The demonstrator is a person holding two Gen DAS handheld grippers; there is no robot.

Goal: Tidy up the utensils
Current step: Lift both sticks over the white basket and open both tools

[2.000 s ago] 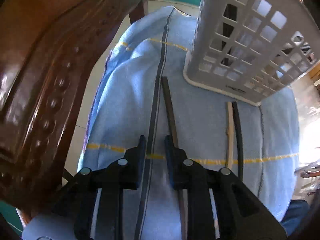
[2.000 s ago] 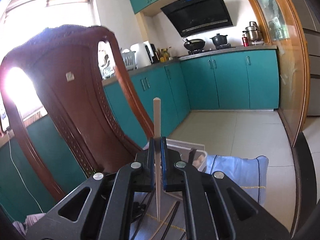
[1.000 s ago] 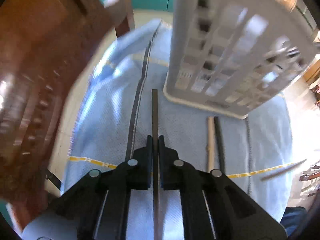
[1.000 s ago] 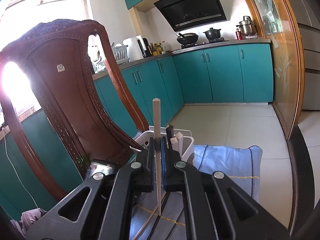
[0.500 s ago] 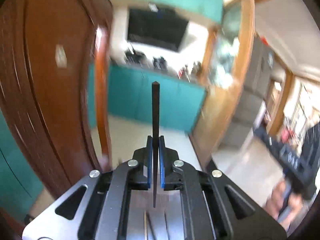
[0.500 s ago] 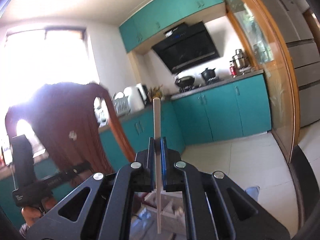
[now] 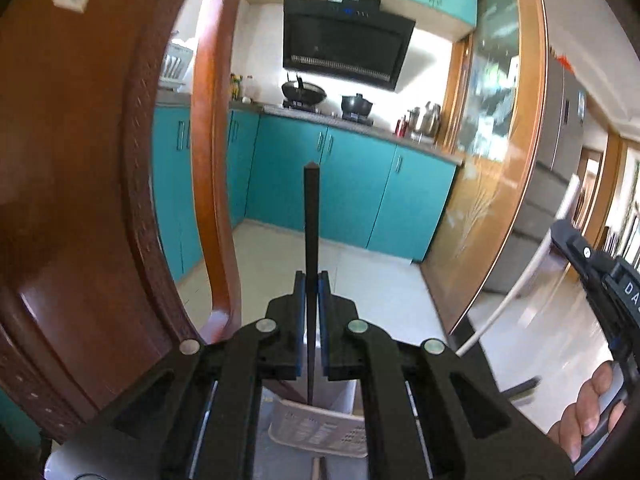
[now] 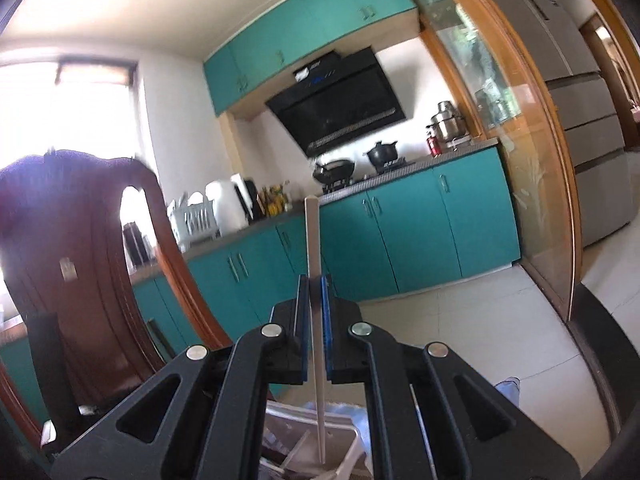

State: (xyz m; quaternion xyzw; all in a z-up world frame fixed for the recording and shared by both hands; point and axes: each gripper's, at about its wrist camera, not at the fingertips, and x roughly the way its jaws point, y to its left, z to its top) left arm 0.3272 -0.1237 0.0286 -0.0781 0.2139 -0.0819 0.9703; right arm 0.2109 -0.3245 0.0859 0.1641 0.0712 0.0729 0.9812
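Observation:
My left gripper (image 7: 311, 280) is shut on a black chopstick (image 7: 311, 216) and holds it upright, its lower tip just above the white slotted utensil basket (image 7: 320, 432) below. My right gripper (image 8: 315, 284) is shut on a pale wooden chopstick (image 8: 312, 232), also upright, its lower tip hanging over the open white basket (image 8: 340, 440), which holds several utensils. The right gripper body and the hand holding it show at the right edge of the left wrist view (image 7: 600, 280).
A carved brown wooden chair back (image 7: 80, 160) stands close on the left and also shows in the right wrist view (image 8: 80, 260). Teal kitchen cabinets (image 7: 352, 200), a tiled floor (image 7: 380, 280) and a wood-framed glass door (image 7: 500, 160) lie beyond. Blue cloth (image 8: 508, 388) lies under the basket.
My left gripper closed on the black chopstick on the cloth, lifted it and tilted it upright over the basket. My right gripper rose and tilted up with the pale chopstick.

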